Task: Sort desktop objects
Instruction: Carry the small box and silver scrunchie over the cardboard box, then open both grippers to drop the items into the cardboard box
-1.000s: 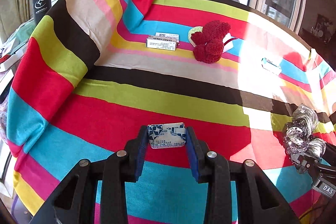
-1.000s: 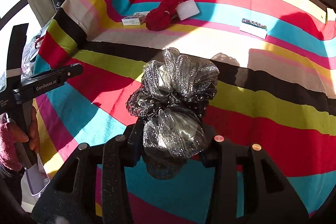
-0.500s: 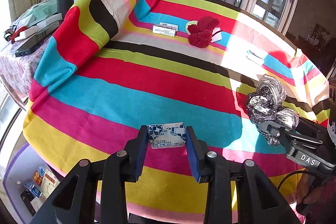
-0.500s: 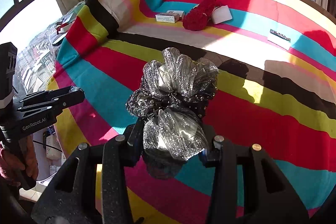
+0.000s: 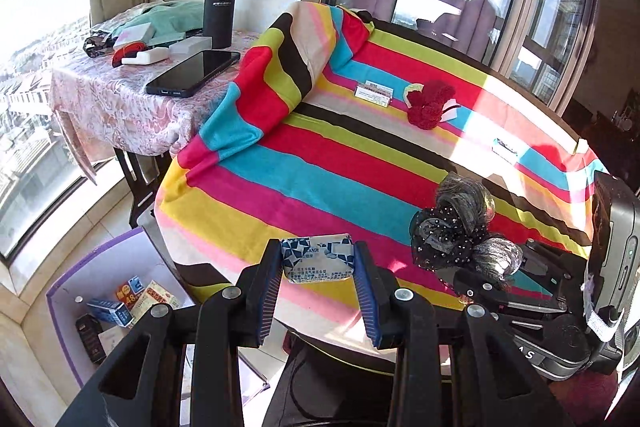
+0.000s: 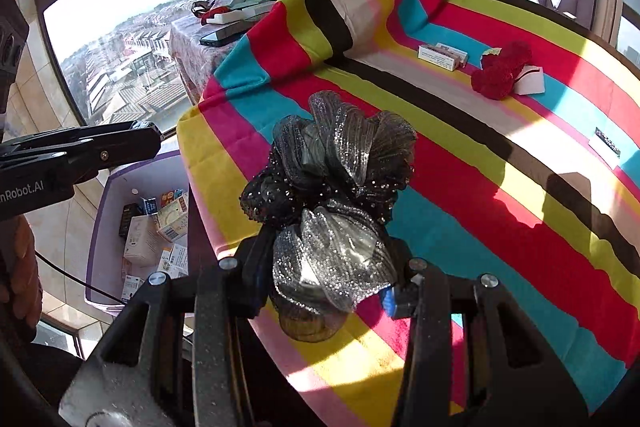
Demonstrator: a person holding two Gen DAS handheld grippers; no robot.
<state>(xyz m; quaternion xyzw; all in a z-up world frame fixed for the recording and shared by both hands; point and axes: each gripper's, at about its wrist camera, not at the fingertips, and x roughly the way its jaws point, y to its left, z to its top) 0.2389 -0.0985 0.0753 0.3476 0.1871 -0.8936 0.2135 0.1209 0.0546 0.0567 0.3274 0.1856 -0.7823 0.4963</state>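
The left hand-held gripper (image 5: 318,267) is clamped on a small blue-and-white candy packet (image 5: 317,259), its blue pads pressed against the packet's two short ends. The packet hangs over the near edge of the table (image 5: 360,163), which is covered in a bright striped cloth. Below and to the left of this hand-held gripper, on the floor, sits a purple-rimmed bin (image 5: 64,307) with small boxes inside.

The right hand-held gripper (image 6: 332,283) is closed on a silver glitter bow (image 6: 336,195), whose lower loop sits between the fingers while the upper loops fan out above them. From the left wrist view the bow (image 5: 456,227) appears to the right of the packet.

Well ahead of both hand-held grippers, on the far part of the table, lie a small white box (image 6: 440,55) and just beside it a red knitted flower (image 6: 500,71). A white card (image 6: 606,145) lies farther right.
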